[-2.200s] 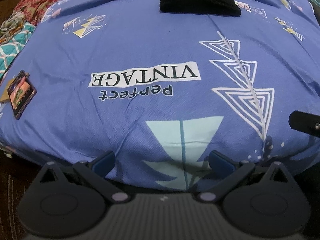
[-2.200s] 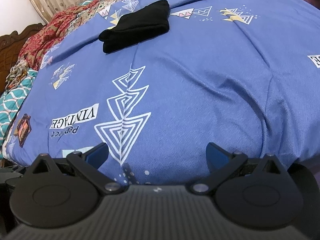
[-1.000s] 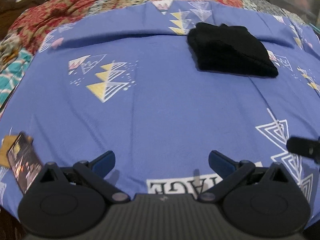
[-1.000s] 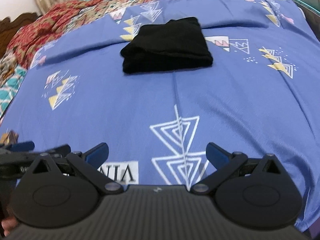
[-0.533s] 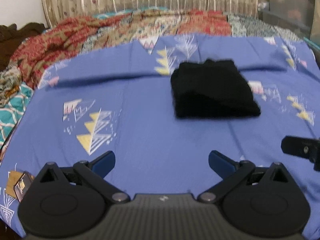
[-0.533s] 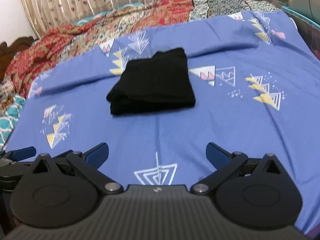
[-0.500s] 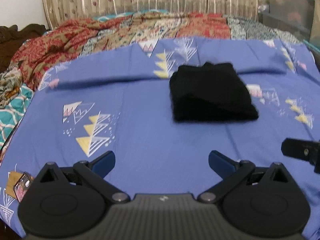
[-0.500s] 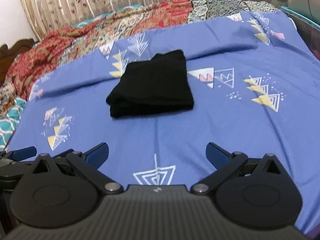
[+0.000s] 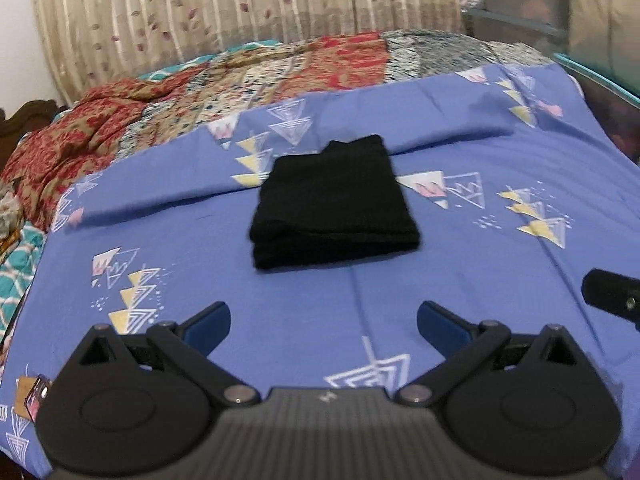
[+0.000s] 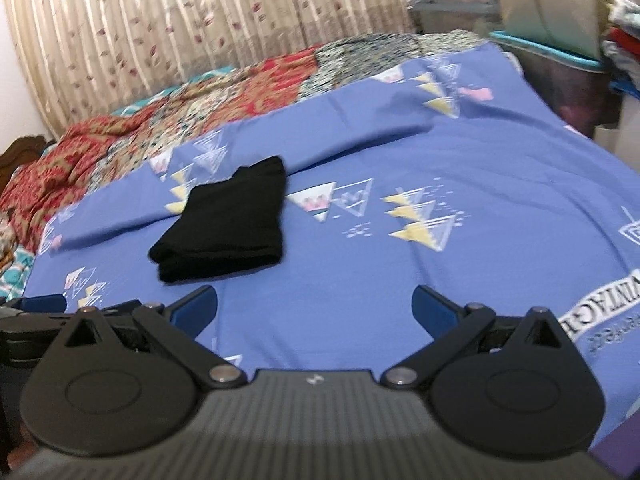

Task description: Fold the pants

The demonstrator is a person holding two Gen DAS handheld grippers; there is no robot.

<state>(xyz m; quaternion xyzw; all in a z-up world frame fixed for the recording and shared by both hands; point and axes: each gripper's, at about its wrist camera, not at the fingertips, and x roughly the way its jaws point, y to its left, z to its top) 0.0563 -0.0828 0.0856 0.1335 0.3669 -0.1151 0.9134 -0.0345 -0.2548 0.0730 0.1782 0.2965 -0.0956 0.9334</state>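
The black pants point(image 9: 332, 204) lie folded into a compact rectangle on the blue patterned bedsheet point(image 9: 460, 272), also seen in the right wrist view point(image 10: 224, 232). My left gripper point(image 9: 323, 320) is open and empty, held above the sheet well short of the pants. My right gripper point(image 10: 314, 308) is open and empty, to the right of the pants and nearer than them. The right gripper's finger tip point(image 9: 608, 292) shows at the left view's right edge; the left gripper point(image 10: 36, 308) shows at the right view's left edge.
A red patterned quilt point(image 9: 180, 92) is bunched along the bed's far side, below a beige curtain point(image 9: 240, 12). A dark box with a teal rim point(image 10: 560, 64) stands at the bed's right. A small card point(image 9: 36, 396) lies at the near left of the sheet.
Both grippers have risen and tilted up from the bed's near edge, so the curtain and far quilt come into view. The folded pants have not moved. Both grippers stay open.
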